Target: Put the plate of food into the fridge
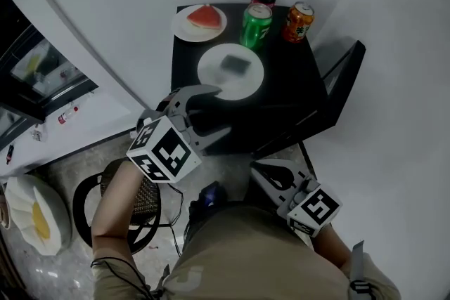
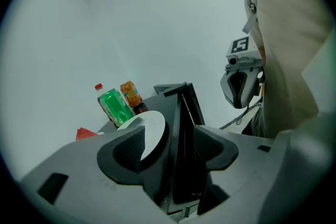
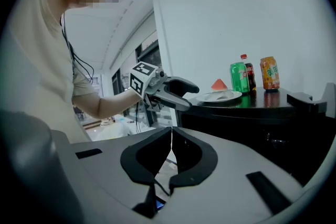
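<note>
Two grippers, one plate

Head view: left gripper [image 1: 219, 111] gapes just beside the plate [image 1: 211, 74] on the table [image 1: 299, 84], likely lined up to pinch its rim. Left gripper view: plate ahead, ungripped. Right gripper view: right gripper [image 3: 170, 157] closed, empty.

In the left gripper view the near plate [image 2: 153, 128] is only a white crescent. Its lower part is hidden behind the left jaw of my left tool [image 2: 172, 138], the red slice [image 2: 84, 134] is just a corner above the tool's body, and the dark bottle [image 2: 98, 87] shows little but its red cap behind the green can [image 2: 113, 106]. In the head view the food on that plate is a dark, blurred patch [image 1: 235, 63] I cannot name, and the print on the green can and the orange can [image 1: 298, 21] is too small to read. The dark cabinet [image 1: 31, 74] is cut off by that view's left edge, and what stands on its shelves is too small to tell.
</note>
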Demonstrator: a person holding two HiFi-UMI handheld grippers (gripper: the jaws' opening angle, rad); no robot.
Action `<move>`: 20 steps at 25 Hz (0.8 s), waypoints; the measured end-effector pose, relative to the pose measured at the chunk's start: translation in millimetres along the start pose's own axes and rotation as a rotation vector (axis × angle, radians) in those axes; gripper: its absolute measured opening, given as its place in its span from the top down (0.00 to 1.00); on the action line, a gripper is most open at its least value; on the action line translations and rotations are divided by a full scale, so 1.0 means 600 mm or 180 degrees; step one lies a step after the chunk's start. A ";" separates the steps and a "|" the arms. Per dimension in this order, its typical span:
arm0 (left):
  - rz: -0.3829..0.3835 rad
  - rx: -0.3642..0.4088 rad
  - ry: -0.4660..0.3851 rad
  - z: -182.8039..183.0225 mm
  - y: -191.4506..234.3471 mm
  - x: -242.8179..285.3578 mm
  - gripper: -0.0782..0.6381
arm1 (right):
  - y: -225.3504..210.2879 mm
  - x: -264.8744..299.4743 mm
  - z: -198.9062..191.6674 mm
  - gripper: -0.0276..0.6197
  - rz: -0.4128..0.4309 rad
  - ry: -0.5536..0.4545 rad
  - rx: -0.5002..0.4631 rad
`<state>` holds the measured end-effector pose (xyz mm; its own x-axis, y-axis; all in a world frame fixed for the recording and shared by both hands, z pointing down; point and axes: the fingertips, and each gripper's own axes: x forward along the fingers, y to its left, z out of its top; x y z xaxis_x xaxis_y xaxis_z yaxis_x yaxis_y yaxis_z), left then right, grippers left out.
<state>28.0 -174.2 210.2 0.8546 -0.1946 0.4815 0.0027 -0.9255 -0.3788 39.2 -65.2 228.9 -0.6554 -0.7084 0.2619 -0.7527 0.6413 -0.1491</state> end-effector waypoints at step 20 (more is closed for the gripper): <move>0.0193 0.0926 0.1052 -0.057 0.015 0.066 0.51 | -0.038 -0.001 -0.007 0.92 0.0243 0.0024 0.0100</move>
<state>43.9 -201.3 252.8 0.6460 -0.3828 0.6604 0.1442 -0.7884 -0.5980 57.3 -78.4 236.1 -0.7105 -0.6555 0.2558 -0.7022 0.6837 -0.1986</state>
